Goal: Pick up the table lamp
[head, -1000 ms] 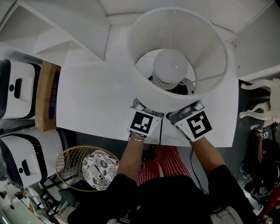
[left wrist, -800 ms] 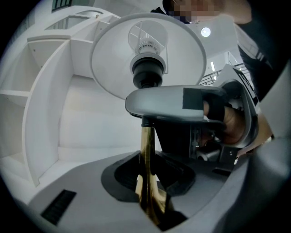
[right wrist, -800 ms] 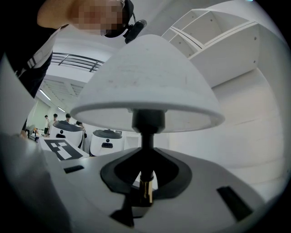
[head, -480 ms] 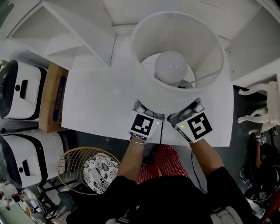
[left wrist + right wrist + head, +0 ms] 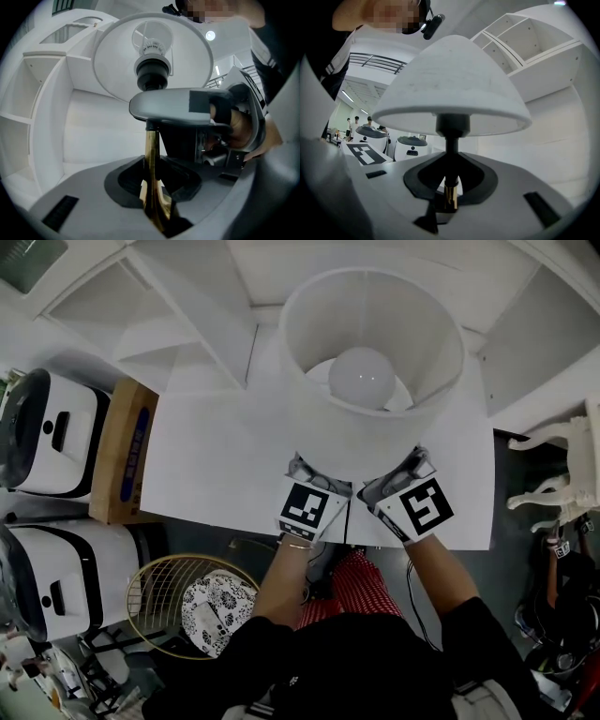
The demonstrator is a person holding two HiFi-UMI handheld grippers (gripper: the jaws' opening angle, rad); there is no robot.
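The table lamp has a wide white shade [image 5: 375, 442], a round bulb [image 5: 361, 378] and a thin brass stem [image 5: 151, 154]. In the head view I look down into the shade, which hides the stem and base. My left gripper [image 5: 317, 472] and right gripper [image 5: 398, 472] reach under the shade's near rim, side by side. In the left gripper view its jaws are shut on the brass stem, with the right gripper [image 5: 187, 108] clamped just above. The right gripper view shows its jaws shut on the stem [image 5: 450, 194] below the shade [image 5: 450, 89].
The white table [image 5: 216, 474] lies under the lamp, with white shelf units [image 5: 178, 306] behind it. A cardboard box [image 5: 120, 451] and white appliances [image 5: 42, 427] stand at the left. A wire basket [image 5: 183, 601] sits on the floor, and a white ornate stand [image 5: 562, 474] is at the right.
The lamp has risen toward the head camera with both grippers holding it. The dark part that showed below the bulb is now hidden by the shade.
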